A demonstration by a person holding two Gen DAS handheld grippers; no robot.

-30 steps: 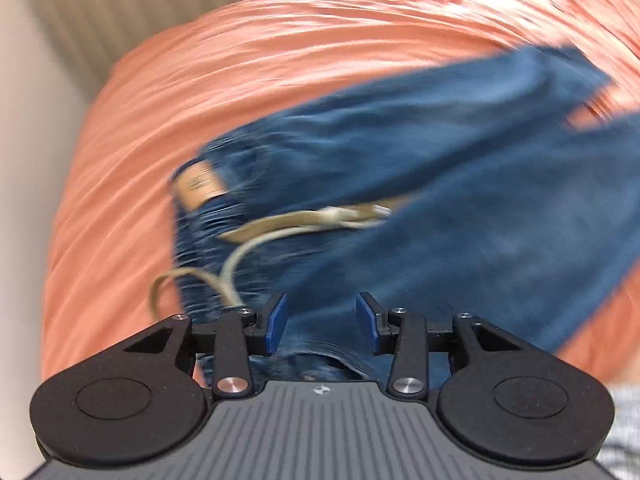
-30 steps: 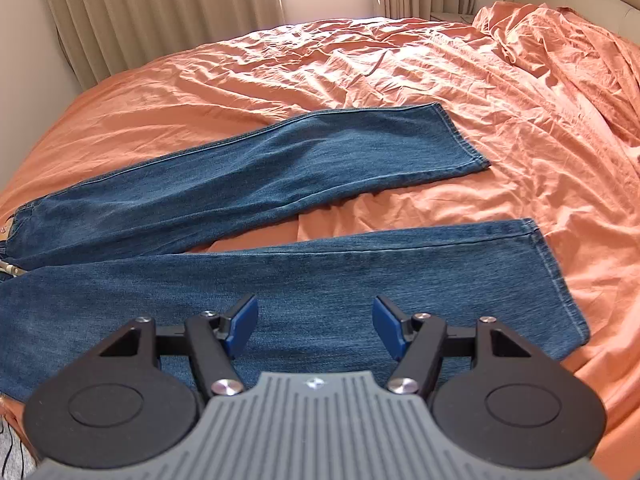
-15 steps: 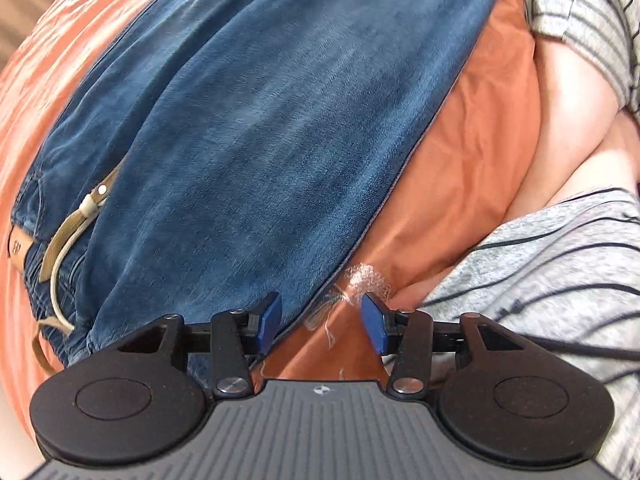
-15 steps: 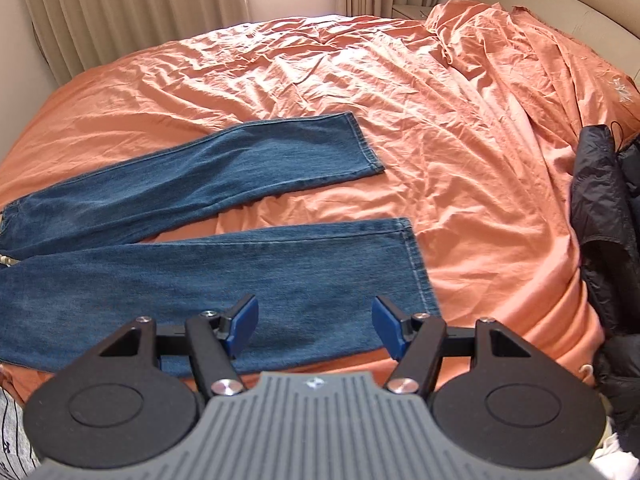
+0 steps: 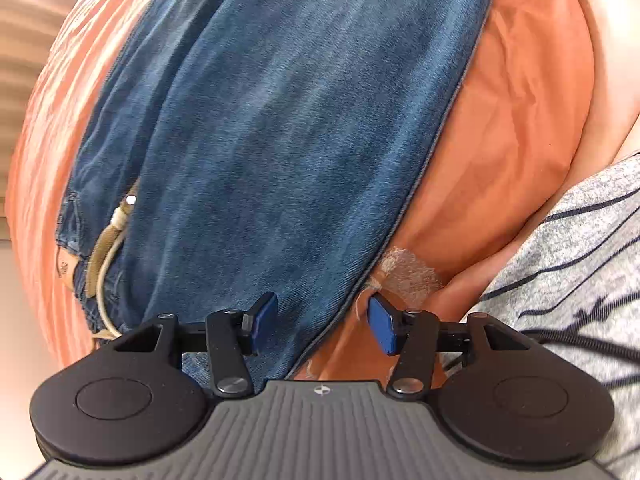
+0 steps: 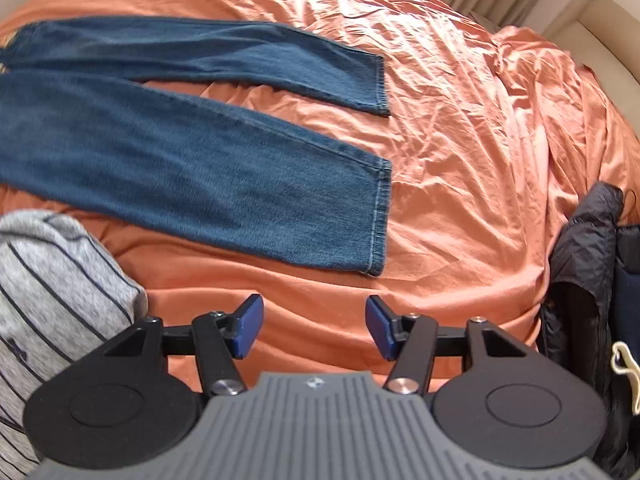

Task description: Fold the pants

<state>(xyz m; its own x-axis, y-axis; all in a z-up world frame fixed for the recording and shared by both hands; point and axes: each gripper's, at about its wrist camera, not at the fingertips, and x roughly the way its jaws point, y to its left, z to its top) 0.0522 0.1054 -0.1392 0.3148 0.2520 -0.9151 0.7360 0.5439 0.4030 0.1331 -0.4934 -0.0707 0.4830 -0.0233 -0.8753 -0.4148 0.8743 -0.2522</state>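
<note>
Broadly, one wide bed under a rumpled orange cotton sheet (image 6: pixel 460 128), filling both views.

Pair of dark blue denim pants (image 6: pixel 192 168), spread flat on the sheet, legs apart in a narrow V, hems toward the right of the right wrist view; waist end, with a tan cord belt (image 5: pixel 106 256) and a tan leather patch (image 5: pixel 66 268), at the lower left of the left wrist view.

Black padded jacket (image 6: pixel 580 280), heaped at the bed's right edge.

Grey knit garment with thin dark stripes (image 6: pixel 52 280), worn by the person, at the near edge of the bed in both views.

Left gripper (image 5: pixel 322 326), black with blue pads, pointing steeply down over the near side seam of the pants; jaws opening, the seam edge lying between them, pads not pressing on it.

Right gripper (image 6: pixel 312 328), same make, over bare sheet just short of the nearer leg; jaws closing, nothing between them.

Small patch of whitish frayed threads (image 5: pixel 408 276), on the sheet beside the seam.
</note>
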